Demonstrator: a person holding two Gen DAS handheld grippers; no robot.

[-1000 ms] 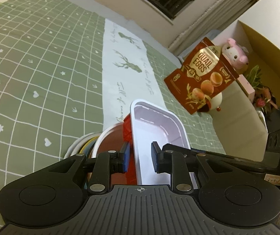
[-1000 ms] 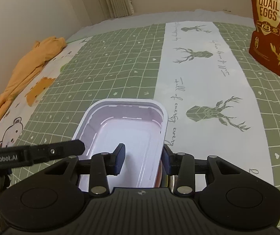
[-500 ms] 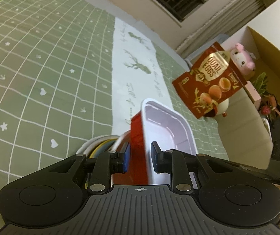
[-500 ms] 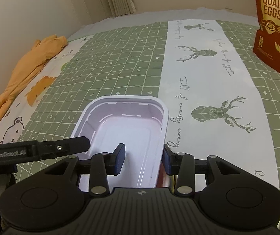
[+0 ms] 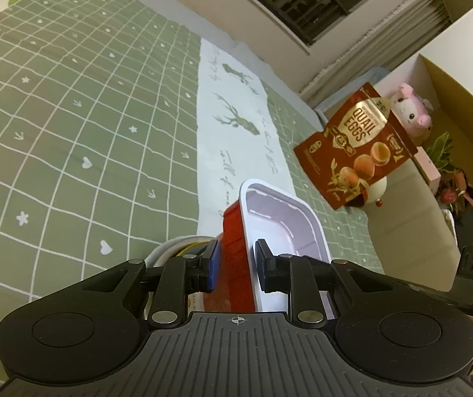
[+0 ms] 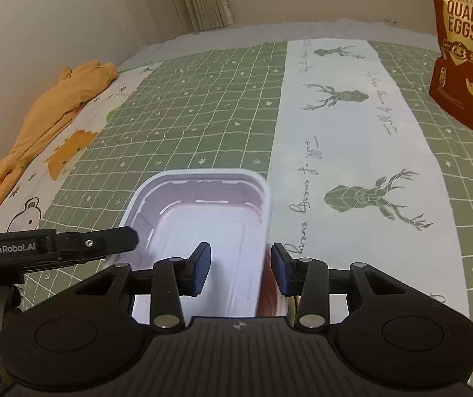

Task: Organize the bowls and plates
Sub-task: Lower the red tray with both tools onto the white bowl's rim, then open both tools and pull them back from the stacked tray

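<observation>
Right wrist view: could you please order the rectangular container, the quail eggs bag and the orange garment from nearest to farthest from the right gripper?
1. Rectangular container: between the right gripper's fingers.
2. Orange garment: far left, by the wall.
3. Quail eggs bag: far right; too close to the garment to rank firmly.

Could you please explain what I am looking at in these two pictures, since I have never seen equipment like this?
There is no robot arm: a person holds a two-finger gripper in each hand, and each gripper carries a fisheye camera looking forward along its fingers. One picture comes from the left gripper, the other from the right gripper.

Both straddle opposite side walls of the same rectangular container, red outside and white inside. Its wall sits between each pair of black fingers; whether the pads press it, I cannot tell. Part of a round white bowl shows just below it.

Underneath is a green checked cloth with a white deer-print strip. A quail eggs bag stands farther off.
</observation>
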